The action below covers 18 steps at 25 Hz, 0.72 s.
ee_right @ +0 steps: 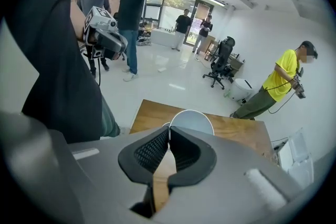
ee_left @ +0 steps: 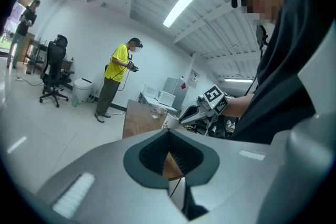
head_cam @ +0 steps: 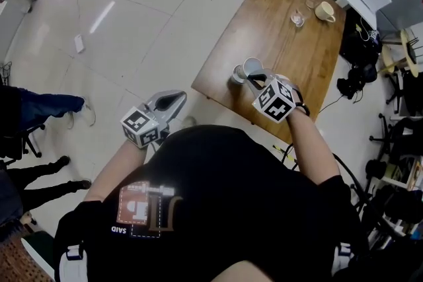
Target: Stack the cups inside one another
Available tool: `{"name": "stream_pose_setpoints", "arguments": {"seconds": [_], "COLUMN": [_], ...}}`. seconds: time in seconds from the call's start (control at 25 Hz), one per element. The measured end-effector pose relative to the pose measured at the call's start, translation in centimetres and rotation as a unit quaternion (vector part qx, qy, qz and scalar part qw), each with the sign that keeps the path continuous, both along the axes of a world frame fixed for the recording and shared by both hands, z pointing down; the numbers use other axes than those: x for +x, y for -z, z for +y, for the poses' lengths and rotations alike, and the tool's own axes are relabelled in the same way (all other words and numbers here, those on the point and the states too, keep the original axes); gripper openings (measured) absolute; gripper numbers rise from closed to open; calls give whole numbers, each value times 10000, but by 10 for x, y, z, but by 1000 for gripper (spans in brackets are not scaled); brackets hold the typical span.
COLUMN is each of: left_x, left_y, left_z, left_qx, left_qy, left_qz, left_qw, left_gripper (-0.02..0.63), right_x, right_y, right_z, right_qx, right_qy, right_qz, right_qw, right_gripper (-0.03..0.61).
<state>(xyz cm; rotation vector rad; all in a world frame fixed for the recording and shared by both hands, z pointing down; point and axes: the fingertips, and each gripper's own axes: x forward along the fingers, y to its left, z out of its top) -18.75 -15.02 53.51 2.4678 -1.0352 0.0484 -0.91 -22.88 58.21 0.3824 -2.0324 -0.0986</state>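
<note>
Two grey cups stand close together near the front-left edge of the wooden table (head_cam: 284, 53). One cup (head_cam: 237, 74) is nearer the edge, and the other cup (head_cam: 252, 66) stands just behind it. My right gripper (head_cam: 255, 80) is shut on the near rim of that second cup, whose round mouth (ee_right: 193, 122) shows just past the jaw tips (ee_right: 168, 131). My left gripper (head_cam: 180, 98) hangs off the table to the left, over the floor. Its jaws (ee_left: 169, 134) are shut with nothing between them.
A cream mug (head_cam: 324, 11) and a small clear glass (head_cam: 298, 19) stand at the table's far end. Office chairs, cables and boxes crowd the right side. Several people stand on the floor, one in a yellow shirt (ee_left: 118, 63) near the table's far end.
</note>
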Motion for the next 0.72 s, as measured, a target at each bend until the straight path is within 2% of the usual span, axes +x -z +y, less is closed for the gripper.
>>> {"name": "stream_pose_setpoints", "arguments": {"seconds": [0.12, 0.2, 0.28, 0.48, 0.56, 0.72], "left_x": [-15, -22, -26, -18, -4, 35], "left_y": [-6, -7, -7, -5, 1, 17], "left_z": [5, 5, 5, -2, -9, -21], "left_qx": [-75, -114, -136, -123, -74, 61], "left_qy": [120, 166, 171, -10, -163, -564], "left_qz": [-32, -47, -55, -47, -17, 59], "left_qw": [9999, 9998, 9997, 9999, 9998, 9984], "left_gripper": [2, 2, 2, 2, 2, 2], "right_x": [-7, -12, -16, -3, 15, 72], "right_y": [-23, -29, -22, 25, 50, 87], "right_z": [0, -2, -3, -7, -10, -3], "right_qx": [-131, -198, -226, -104, -77, -57], "right_qy": [65, -22, -131, -721, -1165, -2054], "right_qz": [243, 185, -44, -994, -1619, -2735], "right_qw": [9996, 9996, 9996, 9924, 9799, 9397], "right_gripper": [25, 46, 89, 98, 97, 80]}}
